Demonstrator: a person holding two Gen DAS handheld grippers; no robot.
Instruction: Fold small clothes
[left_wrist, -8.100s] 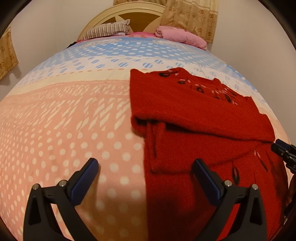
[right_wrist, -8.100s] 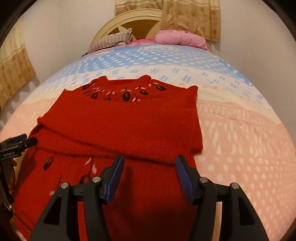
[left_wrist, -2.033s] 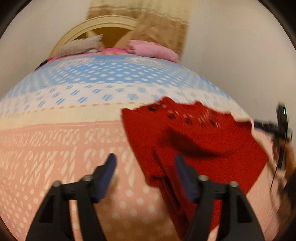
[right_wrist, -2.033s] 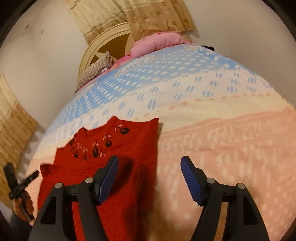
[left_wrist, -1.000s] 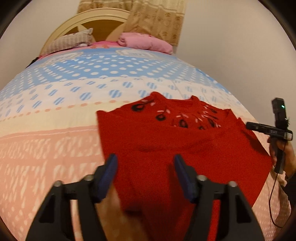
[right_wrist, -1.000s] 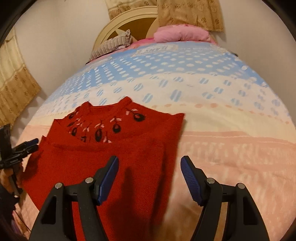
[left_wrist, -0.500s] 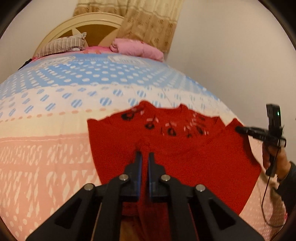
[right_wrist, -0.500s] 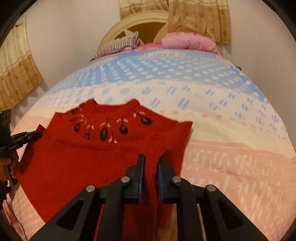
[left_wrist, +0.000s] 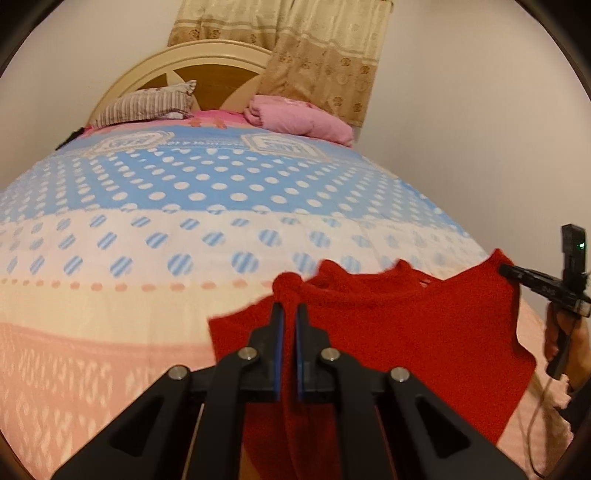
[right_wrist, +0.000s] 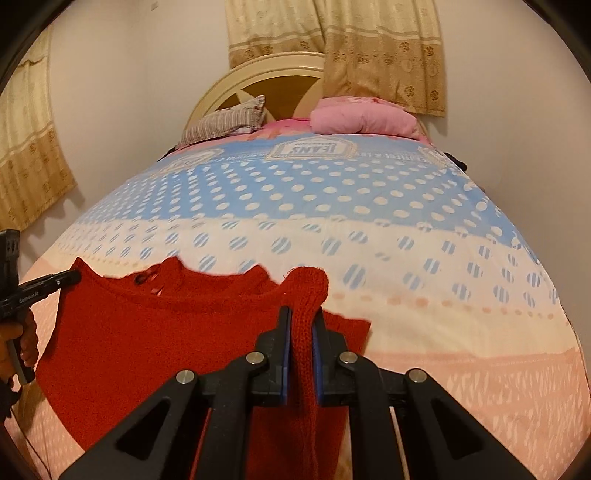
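Note:
A red knit sweater (left_wrist: 406, 332) is raised off the spotted bedspread (left_wrist: 184, 221), stretched between both grippers. My left gripper (left_wrist: 288, 314) is shut on a bunched fold at one side of it; red cloth bulges above the pads. In the right wrist view the same sweater (right_wrist: 147, 332) hangs to the left, and my right gripper (right_wrist: 302, 317) is shut on a thick ribbed fold at its other side. Each view shows the other gripper pinching the far corner: the right one (left_wrist: 517, 275) and the left one (right_wrist: 68, 277), each in a hand.
The bed runs away from me to a cream headboard (left_wrist: 207, 62). A striped pillow (left_wrist: 147, 103) and a folded pink blanket (left_wrist: 299, 118) lie at its head. Beige curtains (right_wrist: 332, 44) hang on the wall behind. A cable (left_wrist: 535, 417) dangles from the right hand.
A second ago both grippers stood open over the flat sweater. They closed on its side folds and have since lifted it, so its near part now hangs above the bedspread.

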